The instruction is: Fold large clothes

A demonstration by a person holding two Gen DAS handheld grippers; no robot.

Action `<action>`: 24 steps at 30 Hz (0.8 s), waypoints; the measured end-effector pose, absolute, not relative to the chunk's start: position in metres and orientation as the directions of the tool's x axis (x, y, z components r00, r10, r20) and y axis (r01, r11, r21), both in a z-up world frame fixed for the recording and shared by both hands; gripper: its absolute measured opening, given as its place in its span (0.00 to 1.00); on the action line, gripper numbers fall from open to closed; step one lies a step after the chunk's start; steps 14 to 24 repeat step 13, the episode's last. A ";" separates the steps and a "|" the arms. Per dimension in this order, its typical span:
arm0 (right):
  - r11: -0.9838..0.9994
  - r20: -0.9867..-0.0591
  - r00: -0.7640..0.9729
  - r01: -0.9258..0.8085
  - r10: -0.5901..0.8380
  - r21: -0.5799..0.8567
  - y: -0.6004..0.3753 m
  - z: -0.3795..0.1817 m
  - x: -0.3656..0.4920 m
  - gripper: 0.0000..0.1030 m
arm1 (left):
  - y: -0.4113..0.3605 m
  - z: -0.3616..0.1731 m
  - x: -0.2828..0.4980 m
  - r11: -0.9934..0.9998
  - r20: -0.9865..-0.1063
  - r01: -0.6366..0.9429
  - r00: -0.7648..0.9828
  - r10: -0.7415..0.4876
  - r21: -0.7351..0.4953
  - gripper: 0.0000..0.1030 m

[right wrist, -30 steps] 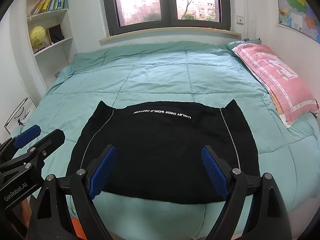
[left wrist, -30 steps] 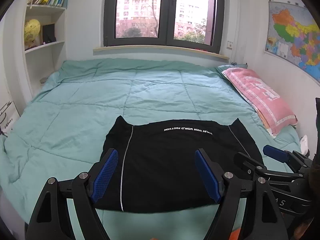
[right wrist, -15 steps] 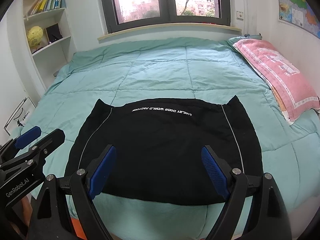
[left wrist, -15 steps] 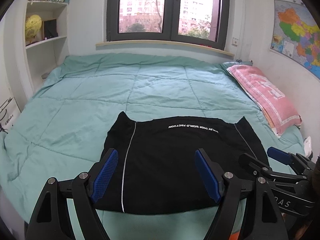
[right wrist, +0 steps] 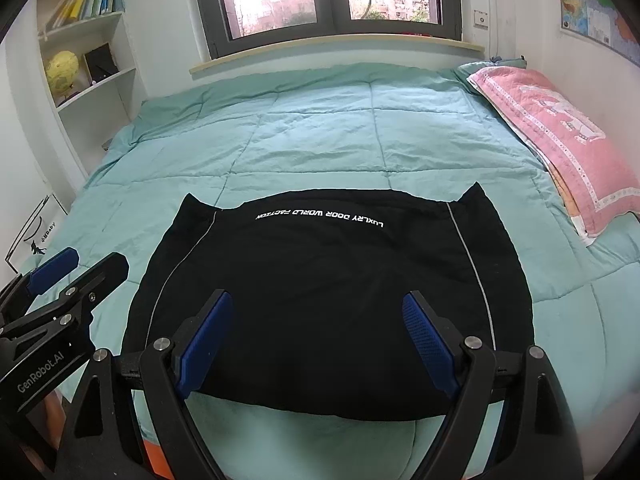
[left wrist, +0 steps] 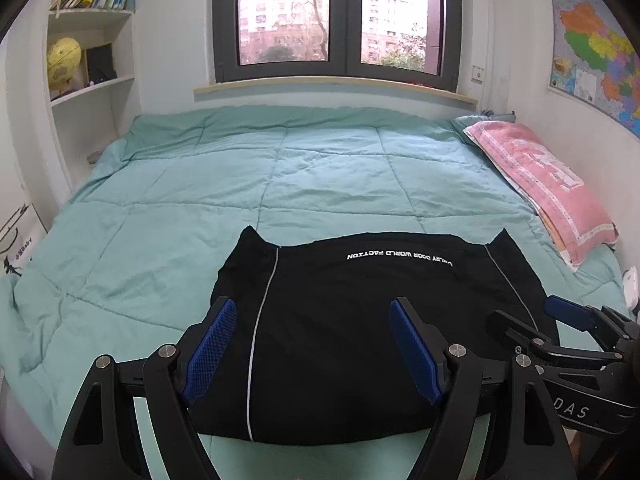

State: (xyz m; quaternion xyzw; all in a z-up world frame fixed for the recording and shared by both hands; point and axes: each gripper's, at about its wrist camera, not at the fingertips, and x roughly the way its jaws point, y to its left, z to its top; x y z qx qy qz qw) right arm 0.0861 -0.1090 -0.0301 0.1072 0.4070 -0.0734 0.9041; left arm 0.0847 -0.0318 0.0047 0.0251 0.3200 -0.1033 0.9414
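Near the bed's [left wrist: 160,216] front edge, both open, empty grippers, left [left wrist: 312,344] and right [right wrist: 316,336], had edged closer over the black garment [right wrist: 320,280], suggesting another fold.

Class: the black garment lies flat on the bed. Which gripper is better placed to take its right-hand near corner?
Right. The right gripper hangs open over the black garment nearer that corner; the left gripper is open over its left stripe side.
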 end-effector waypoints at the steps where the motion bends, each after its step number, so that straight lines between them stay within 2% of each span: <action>1: 0.966 -0.753 0.656 0.220 -0.045 0.134 -0.110 -0.031 0.088 0.86 | -0.031 0.005 0.087 0.978 -0.607 0.207 0.775 -0.175 -0.019 0.78; 6: 0.965 -0.761 0.647 0.223 -0.042 0.137 -0.113 -0.036 0.096 0.86 | -0.031 -0.001 0.099 0.982 -0.623 0.186 0.767 -0.154 -0.014 0.78; 10: 0.966 -0.769 0.638 0.220 -0.037 0.136 -0.114 -0.041 0.103 0.86 | -0.032 0.000 0.099 0.992 -0.578 0.122 0.812 -0.077 0.041 0.78; 24: 0.967 -0.774 0.632 0.217 -0.038 0.130 -0.113 -0.044 0.106 0.86 | -0.027 0.002 0.102 0.990 -0.579 0.140 0.808 -0.107 0.013 0.78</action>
